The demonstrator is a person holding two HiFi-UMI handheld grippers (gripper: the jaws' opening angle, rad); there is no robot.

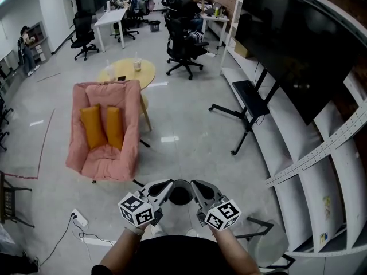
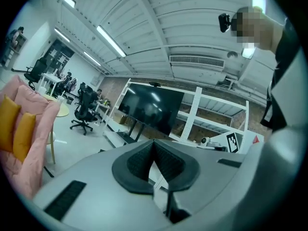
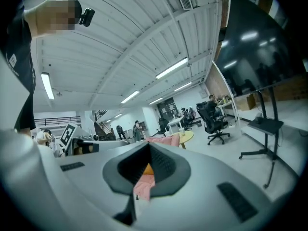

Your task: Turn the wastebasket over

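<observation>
In the head view a dark round shape (image 1: 180, 193), probably the wastebasket seen from above, lies low between my two grippers; whether either touches it I cannot tell. My left gripper (image 1: 166, 187) and right gripper (image 1: 196, 187) are held close to my chest, tips turned toward each other. The left gripper view has the left gripper (image 2: 155, 165) shut with nothing between its pads (image 2: 139, 163), and the right gripper's marker cube (image 2: 232, 142) beyond. Likewise shut and holding nothing is the right gripper (image 3: 150, 170) in its own view. No wastebasket shows in either gripper view.
A pink armchair (image 1: 106, 130) with orange cushions stands ahead on the left, a round yellow table (image 1: 127, 71) behind it. A screen on a black stand (image 1: 246, 105) and white shelving (image 1: 321, 153) line the right. A power strip (image 1: 79, 217) with cable lies at lower left.
</observation>
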